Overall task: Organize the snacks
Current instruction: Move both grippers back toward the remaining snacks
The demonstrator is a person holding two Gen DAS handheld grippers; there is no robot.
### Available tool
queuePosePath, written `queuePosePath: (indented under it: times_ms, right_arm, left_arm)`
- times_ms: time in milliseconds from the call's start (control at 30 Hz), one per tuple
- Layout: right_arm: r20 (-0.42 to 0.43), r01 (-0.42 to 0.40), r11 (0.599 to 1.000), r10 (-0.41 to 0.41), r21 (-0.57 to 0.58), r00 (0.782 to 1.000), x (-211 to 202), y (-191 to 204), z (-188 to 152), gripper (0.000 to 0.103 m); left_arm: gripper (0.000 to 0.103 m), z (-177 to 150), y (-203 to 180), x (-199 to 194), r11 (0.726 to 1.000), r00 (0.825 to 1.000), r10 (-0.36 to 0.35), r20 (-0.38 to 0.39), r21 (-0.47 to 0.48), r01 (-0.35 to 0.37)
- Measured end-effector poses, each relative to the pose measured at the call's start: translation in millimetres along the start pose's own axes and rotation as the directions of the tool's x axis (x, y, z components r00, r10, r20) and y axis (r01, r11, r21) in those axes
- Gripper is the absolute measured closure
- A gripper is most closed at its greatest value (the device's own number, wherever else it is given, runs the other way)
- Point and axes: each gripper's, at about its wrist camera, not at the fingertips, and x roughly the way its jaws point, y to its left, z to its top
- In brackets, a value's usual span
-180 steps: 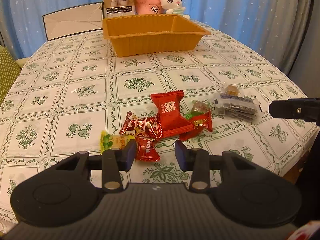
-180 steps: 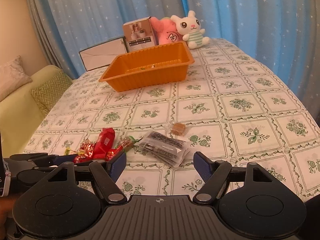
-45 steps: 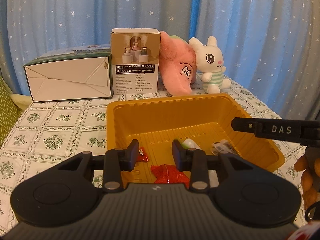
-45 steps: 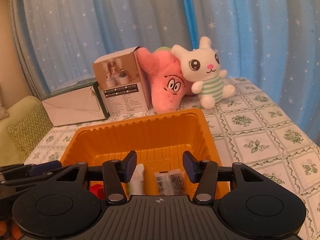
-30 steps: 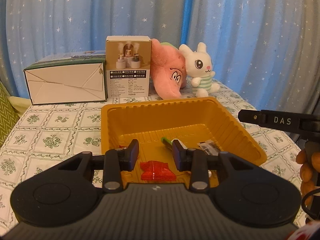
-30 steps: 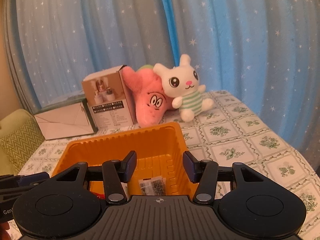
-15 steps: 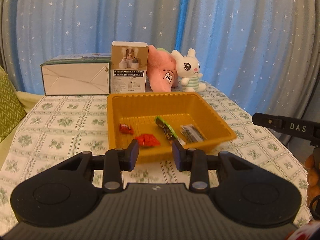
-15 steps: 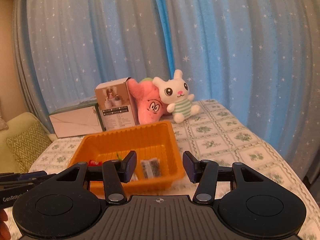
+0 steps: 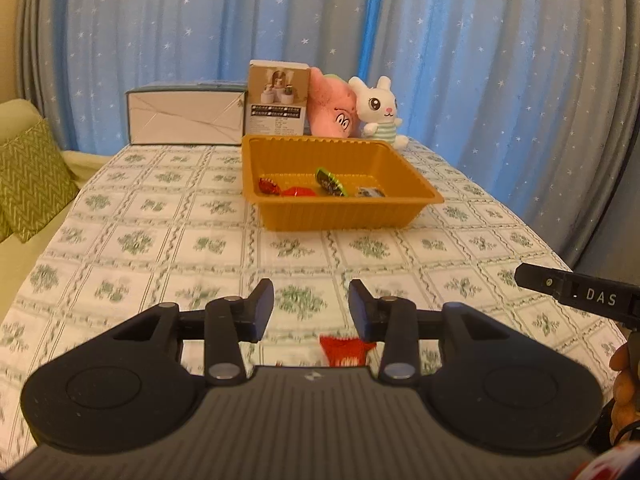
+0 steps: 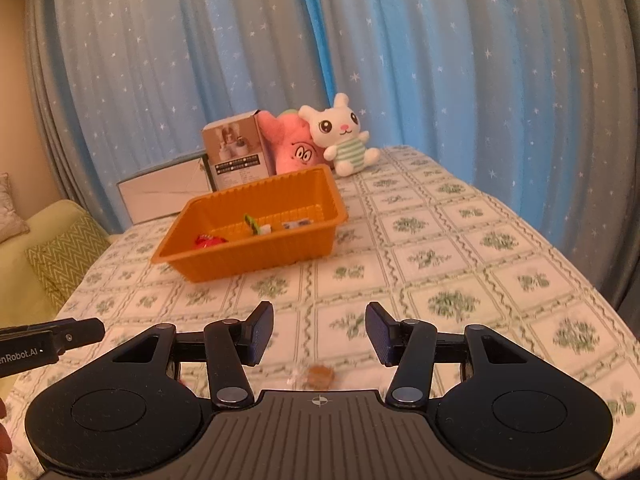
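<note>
Orange tray [image 9: 344, 216] mid-table holding four snacks, bare cloth all round; left gripper [image 9: 311, 312], jaws just widened and empty, above red packet [image 9: 346, 354]; right gripper [image 10: 319, 334] parted, empty, over brown candy [image 10: 320, 376] near the front edge.

Between my grippers and the orange tray [image 9: 344, 216] I see bare tablecloth [image 9: 168, 240] — open room on either side of it too. Behind the tray, a white box [image 9: 186, 118], a printed carton [image 9: 278, 104] and two plush toys [image 9: 352, 108] block the table's far end, the curtain [image 9: 480, 60] beyond.
</note>
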Motion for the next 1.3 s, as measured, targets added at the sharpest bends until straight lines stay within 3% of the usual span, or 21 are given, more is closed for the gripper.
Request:
queuePosePath:
  times_ms: [367,700,900,1067,1300]
  right_arm:
    - [-0.096,-0.037,0.999,0.035,-0.013,0.995,-22,15,-50,0.052]
    - [-0.128,-0.045,0.998,0.04,-0.034,0.991,-14,18,-59,0.052]
    - [-0.149,-0.041,0.999,0.035,-0.034,0.988,-8,15,-62,0.052]
    - [-0.161,-0.032,0.999,0.027,-0.031,0.987,-5,14,-64,0.052]
    - [-0.17,-0.024,0.999,0.018,-0.032,0.985,-2,13,-66,0.052]
  left_arm:
    - [0.065,-48,8,-10,0.998,0.993,0.066,-0.093,0.012,-0.066]
    - [0.064,-59,13,6,0.995,0.985,0.093,-0.143,0.037,-0.088]
    - [0.064,-64,19,20,0.989,0.98,0.127,-0.152,0.102,-0.112]
    - [0.059,-64,23,29,0.993,0.983,0.081,-0.165,0.104,-0.065]
    - [0.057,-68,19,33,0.991,0.982,0.079,-0.169,0.124,-0.058]
